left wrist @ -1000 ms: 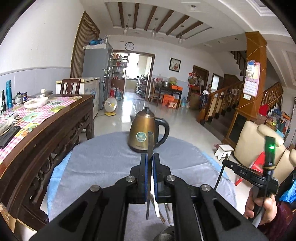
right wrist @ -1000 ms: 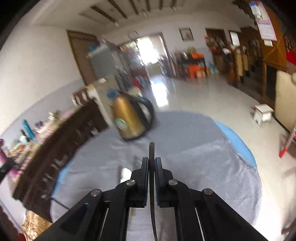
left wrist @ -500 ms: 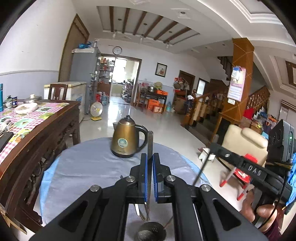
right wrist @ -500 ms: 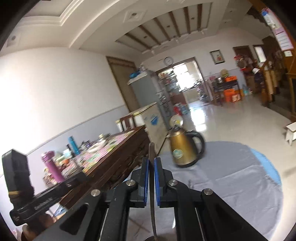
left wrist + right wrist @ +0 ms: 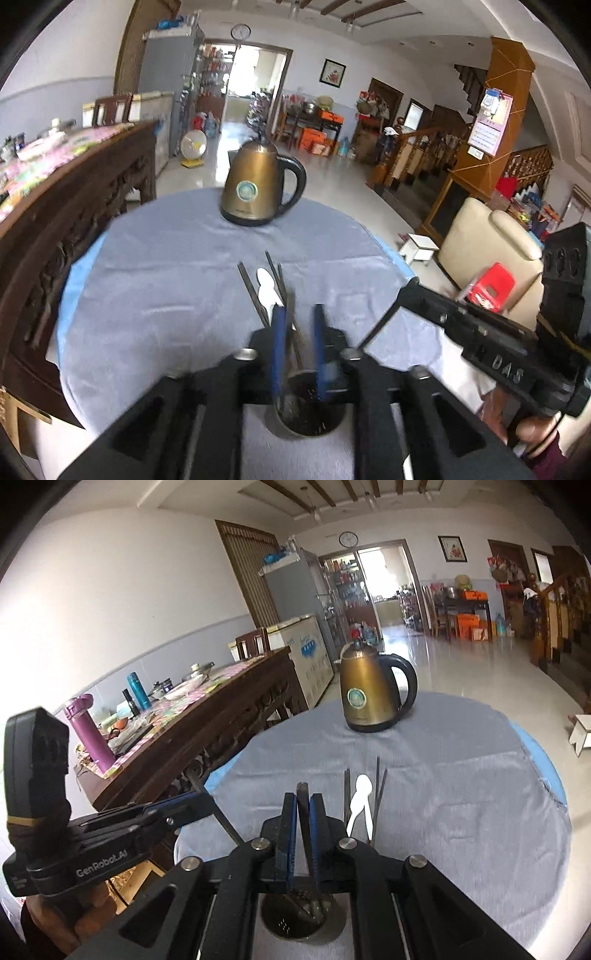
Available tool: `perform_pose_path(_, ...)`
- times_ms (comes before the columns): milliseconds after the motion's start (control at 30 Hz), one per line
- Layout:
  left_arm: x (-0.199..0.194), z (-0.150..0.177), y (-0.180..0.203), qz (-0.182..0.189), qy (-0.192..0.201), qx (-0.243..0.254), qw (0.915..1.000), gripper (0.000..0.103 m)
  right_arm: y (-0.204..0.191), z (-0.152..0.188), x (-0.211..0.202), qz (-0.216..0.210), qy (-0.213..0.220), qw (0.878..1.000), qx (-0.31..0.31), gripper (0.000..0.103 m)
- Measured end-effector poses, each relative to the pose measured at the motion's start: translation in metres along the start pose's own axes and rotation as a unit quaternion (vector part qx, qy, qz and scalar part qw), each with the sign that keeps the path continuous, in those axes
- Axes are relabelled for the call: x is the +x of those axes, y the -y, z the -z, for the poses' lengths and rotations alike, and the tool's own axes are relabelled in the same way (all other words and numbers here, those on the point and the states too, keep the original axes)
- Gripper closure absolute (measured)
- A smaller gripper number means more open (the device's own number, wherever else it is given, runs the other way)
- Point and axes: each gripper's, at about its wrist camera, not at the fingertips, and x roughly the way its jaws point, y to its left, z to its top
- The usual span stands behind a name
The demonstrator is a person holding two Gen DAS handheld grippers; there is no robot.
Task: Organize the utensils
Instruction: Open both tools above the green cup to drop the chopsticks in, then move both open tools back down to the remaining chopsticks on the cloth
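A round metal utensil holder stands on the grey cloth right under both grippers; it also shows in the right wrist view. My left gripper is open; a dark chopstick stands loose between its pads, its lower end in the holder. My right gripper is shut on another dark chopstick whose lower end reaches into the holder. Several dark chopsticks and a white spoon lie on the cloth beyond; the spoon shows in the right wrist view too.
A gold kettle stands at the far side of the round table. A dark wooden sideboard with bottles and dishes runs along the left. A cream armchair and a red stool stand to the right.
Both grippers tilted down over the holder. My left gripper opened and let go of its chopstick, which dropped into the holder. My right gripper stays shut on its chopstick.
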Motion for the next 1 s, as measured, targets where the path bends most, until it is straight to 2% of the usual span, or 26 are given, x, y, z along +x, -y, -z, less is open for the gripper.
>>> perform_pose_path(67, -0.008, 0.003, -0.001, 0.002, 0.01, 0.004, 0.9999, 0.057, 0.007, -0.001, -0.006, 0.004, 0.01, 1.0, 0.008, 0.087)
perform_pose_path(100, -0.013, 0.003, -0.003, 0.006, 0.017, 0.008, 0.9998, 0.054, 0.012, -0.002, -0.01, 0.006, 0.019, 1.0, 0.016, 0.086)
perform_pose_path(200, -0.031, -0.004, -0.009, 0.017, 0.034, 0.011, 0.9992, 0.054, 0.028, -0.008, -0.021, 0.008, 0.042, 0.998, 0.041, 0.073)
perform_pose_path(233, -0.039, -0.006, -0.017, 0.017, 0.042, 0.006, 0.999, 0.053, 0.033, -0.01, -0.023, 0.015, 0.049, 0.998, 0.047, 0.065)
perform_pose_path(267, -0.043, -0.008, -0.025, 0.014, 0.05, -0.001, 0.9987, 0.053, 0.038, -0.013, -0.024, 0.023, 0.053, 0.997, 0.053, 0.054)
perform_pose_path(333, -0.047, -0.015, -0.045, 0.005, 0.058, -0.023, 0.9981, 0.052, 0.052, -0.015, -0.025, 0.032, 0.062, 0.995, 0.071, 0.048)
perform_pose_path(433, -0.039, -0.021, -0.077, -0.016, 0.058, -0.056, 0.9966, 0.051, 0.072, -0.018, -0.019, 0.048, 0.061, 0.993, 0.09, 0.048)
perform_pose_path(500, -0.028, -0.021, -0.092, -0.033, 0.053, -0.071, 0.9956, 0.051, 0.095, -0.018, -0.003, 0.06, 0.04, 0.992, 0.106, 0.048)
perform_pose_path(600, 0.015, -0.023, -0.125, -0.069, 0.006, -0.098, 0.9929, 0.051, 0.125, -0.018, 0.029, 0.061, -0.005, 0.99, 0.126, 0.049)
perform_pose_path(667, 0.039, -0.021, -0.134, -0.078, -0.019, -0.102, 0.9915, 0.051, 0.144, -0.018, 0.056, 0.061, -0.043, 0.987, 0.141, 0.05)
perform_pose_path(800, 0.108, -0.022, -0.144, -0.092, -0.094, -0.103, 0.986, 0.051, 0.167, -0.016, 0.118, 0.035, -0.113, 0.979, 0.163, 0.054)
perform_pose_path(867, 0.125, -0.021, -0.143, -0.09, -0.109, -0.104, 0.9845, 0.051, 0.17, -0.015, 0.15, 0.028, -0.142, 0.976, 0.163, 0.059)
perform_pose_path(1000, 0.164, -0.023, -0.142, -0.089, -0.138, -0.095, 0.9818, 0.051, 0.167, -0.014, 0.209, 0.032, -0.18, 0.971, 0.152, 0.062)
